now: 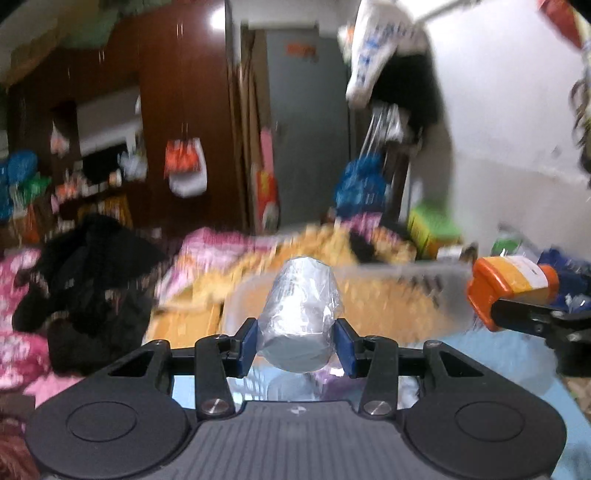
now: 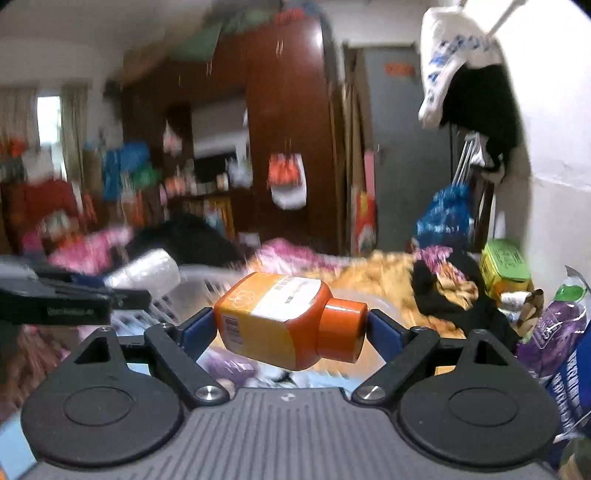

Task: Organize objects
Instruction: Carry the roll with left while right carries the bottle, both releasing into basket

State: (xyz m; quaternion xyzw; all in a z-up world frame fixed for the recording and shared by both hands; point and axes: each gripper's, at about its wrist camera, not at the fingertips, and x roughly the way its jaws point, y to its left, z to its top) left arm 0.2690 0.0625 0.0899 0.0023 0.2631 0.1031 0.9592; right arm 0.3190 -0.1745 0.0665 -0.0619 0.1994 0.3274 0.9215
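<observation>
Glossy plastic bottle (image 2: 291, 319), crinkly film-wrapped roll (image 1: 301, 315)

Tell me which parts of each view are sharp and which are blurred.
Left wrist: the left tool and its wrapped cylinder are fairly sharp, the room behind is motion-smeared, with glare on the wardrobe. Right wrist: the orange bottle is crisp, the background blurred.

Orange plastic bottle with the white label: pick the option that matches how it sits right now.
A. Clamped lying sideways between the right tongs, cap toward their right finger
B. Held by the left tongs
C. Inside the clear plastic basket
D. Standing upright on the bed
A: in the right wrist view the orange plastic bottle with the white label lies sideways, pinched between the blue pads of the right tongs, off the bed.
</observation>
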